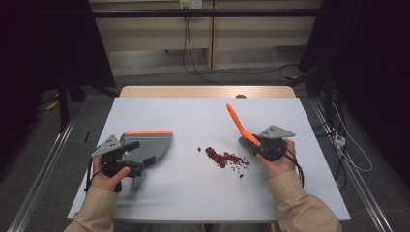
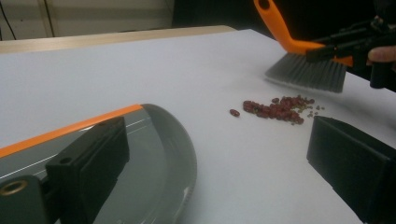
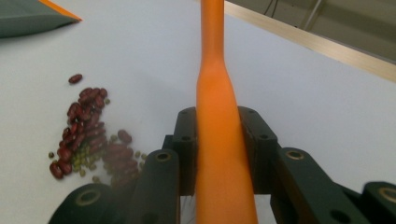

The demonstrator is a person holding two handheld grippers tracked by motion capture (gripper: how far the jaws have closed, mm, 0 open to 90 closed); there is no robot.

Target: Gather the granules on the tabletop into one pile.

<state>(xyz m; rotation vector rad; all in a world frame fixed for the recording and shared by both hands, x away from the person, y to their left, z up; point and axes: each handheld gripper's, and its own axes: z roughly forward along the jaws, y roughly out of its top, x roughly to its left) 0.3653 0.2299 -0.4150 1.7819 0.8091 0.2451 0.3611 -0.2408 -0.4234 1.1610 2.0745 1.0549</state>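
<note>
A grey dustpan (image 1: 153, 143) with an orange lip lies at the table's left. My left gripper (image 1: 140, 152) sits at it with jaws wide apart. In the left gripper view one jaw is over the dustpan (image 2: 159, 154) and the other over bare table, with nothing pinched at the left gripper (image 2: 219, 140). My right gripper (image 1: 254, 142) is shut on an orange-handled brush (image 1: 238, 123), its handle slanting up and away. The brush's grey bristles (image 2: 306, 72) hang just right of a pile of red and small green beans (image 1: 225, 158) (image 2: 278, 108) (image 3: 88, 135). The handle (image 3: 217, 93) runs between the right gripper (image 3: 217, 126) jaws.
The white tabletop (image 1: 193, 116) has a wooden edge (image 1: 208, 92) at its far side. Open surface lies between the dustpan and the beans. Cables (image 1: 193, 63) trail on the floor beyond, and dark frames stand on both sides.
</note>
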